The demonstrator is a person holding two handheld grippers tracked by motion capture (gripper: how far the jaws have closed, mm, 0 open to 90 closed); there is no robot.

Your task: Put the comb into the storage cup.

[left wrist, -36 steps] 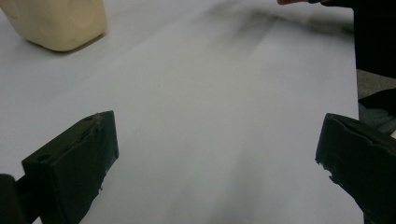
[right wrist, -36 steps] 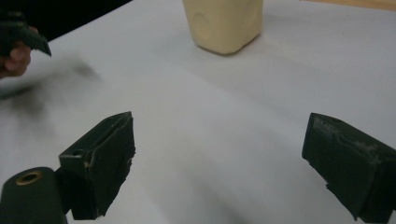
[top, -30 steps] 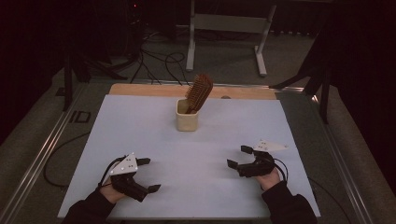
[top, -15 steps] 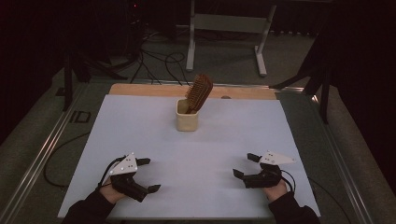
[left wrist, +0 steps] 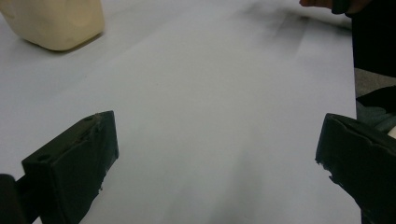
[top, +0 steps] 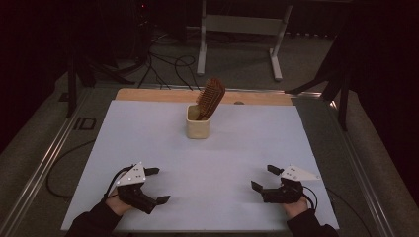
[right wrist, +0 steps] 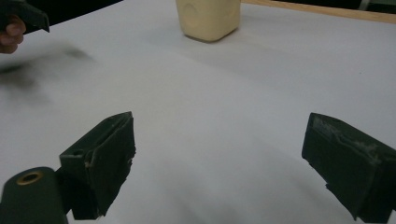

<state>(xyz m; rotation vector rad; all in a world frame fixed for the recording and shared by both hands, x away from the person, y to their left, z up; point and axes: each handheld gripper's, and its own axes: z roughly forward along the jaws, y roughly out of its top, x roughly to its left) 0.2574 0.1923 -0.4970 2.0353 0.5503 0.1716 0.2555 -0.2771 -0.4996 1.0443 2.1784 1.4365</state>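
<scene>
A cream cup [top: 197, 127] stands toward the back middle of the white table sheet [top: 212, 163], with a brown hairbrush [top: 211, 97] leaning out of it, bristle head up. The cup's base appears in the left gripper view [left wrist: 56, 21] and in the right gripper view [right wrist: 208, 17]. My left gripper [top: 156, 186] rests open near the front left corner, nothing between its jaws [left wrist: 217, 163]. My right gripper [top: 264, 177] lies open near the front right, also holding nothing [right wrist: 219, 158]. Both point inward, well short of the cup.
A wooden strip [top: 148, 94] runs along the table's far edge. Metal rails [top: 39, 168] flank the sheet on both sides. Behind the table stand a white frame [top: 242, 24] and floor cables [top: 163, 64]. A cable [top: 54, 173] loops off the left side.
My right gripper has drawn back toward the front edge and slightly to the right. The left gripper, the cup and the brush have stayed put.
</scene>
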